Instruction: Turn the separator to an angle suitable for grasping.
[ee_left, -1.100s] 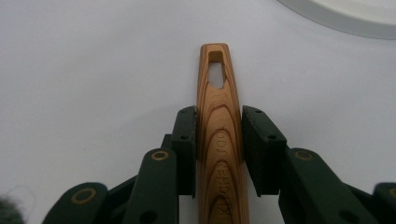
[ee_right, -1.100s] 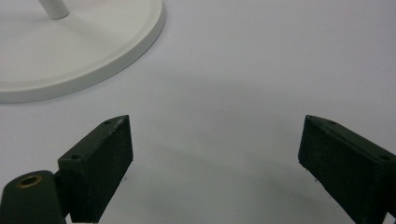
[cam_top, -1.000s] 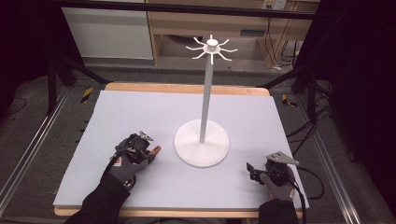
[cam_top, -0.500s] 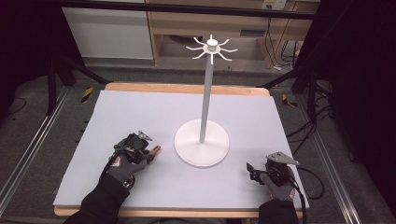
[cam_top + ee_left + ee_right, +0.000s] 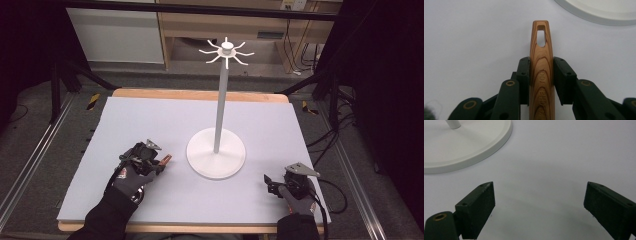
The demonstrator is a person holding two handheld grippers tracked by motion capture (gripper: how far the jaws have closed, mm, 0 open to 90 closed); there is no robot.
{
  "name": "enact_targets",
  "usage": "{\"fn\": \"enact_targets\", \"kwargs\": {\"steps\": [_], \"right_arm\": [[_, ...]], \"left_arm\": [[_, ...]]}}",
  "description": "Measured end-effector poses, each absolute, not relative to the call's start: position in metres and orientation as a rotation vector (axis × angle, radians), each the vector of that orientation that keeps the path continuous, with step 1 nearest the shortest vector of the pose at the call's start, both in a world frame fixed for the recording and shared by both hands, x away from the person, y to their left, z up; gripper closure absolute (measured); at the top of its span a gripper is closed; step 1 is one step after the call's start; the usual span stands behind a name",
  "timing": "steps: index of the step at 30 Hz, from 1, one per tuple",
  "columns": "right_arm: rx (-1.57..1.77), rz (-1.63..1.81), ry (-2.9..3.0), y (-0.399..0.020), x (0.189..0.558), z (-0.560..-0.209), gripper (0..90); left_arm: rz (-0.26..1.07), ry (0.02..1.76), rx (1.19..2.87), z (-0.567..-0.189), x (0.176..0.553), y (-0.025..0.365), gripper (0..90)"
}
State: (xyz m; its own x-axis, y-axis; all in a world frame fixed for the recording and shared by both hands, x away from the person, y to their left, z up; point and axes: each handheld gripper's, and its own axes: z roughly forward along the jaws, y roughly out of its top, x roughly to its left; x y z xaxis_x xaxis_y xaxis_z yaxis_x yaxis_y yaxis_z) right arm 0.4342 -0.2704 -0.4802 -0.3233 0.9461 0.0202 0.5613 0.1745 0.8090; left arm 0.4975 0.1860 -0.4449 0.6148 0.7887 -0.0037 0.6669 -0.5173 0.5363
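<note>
right hand-held gripper point(image 5: 270, 183) resting near right on the desk point(image 5: 150, 120), jaws gaping wide, empty | left hand-held gripper point(image 5: 161, 161) near left, clamping a wooden handle point(image 5: 541, 72), its slotted tip pointing at the white stand point(image 5: 216, 152) | stand's round base sitting mid-desk

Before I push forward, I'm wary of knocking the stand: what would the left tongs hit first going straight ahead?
The left tongs, shut on a wooden tool handle, point at the white stand's round base. The handle's slotted tip would probably touch that rim first; depth is uncertain.
</note>
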Motion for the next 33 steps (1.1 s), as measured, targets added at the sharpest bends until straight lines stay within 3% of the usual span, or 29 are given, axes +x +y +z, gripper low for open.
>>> {"fn": "enact_targets", "kwargs": {"steps": [11, 19, 33], "right_arm": [[1.413, 1.017, 1.962, -0.27, 0.434, -0.48, 10.3], [1.414, 1.018, 1.962, -0.271, 0.434, -0.48, 10.3], [1.417, 1.019, 1.962, -0.271, 0.434, -0.48, 10.3]], "left_arm": [[0.368, 1.136, 2.408, -0.456, 0.499, 0.179, 67.0], [0.432, 1.111, 2.421, -0.457, 0.495, 0.173, 61.7], [0.357, 1.139, 2.374, -0.459, 0.498, 0.179, 67.3]]}}
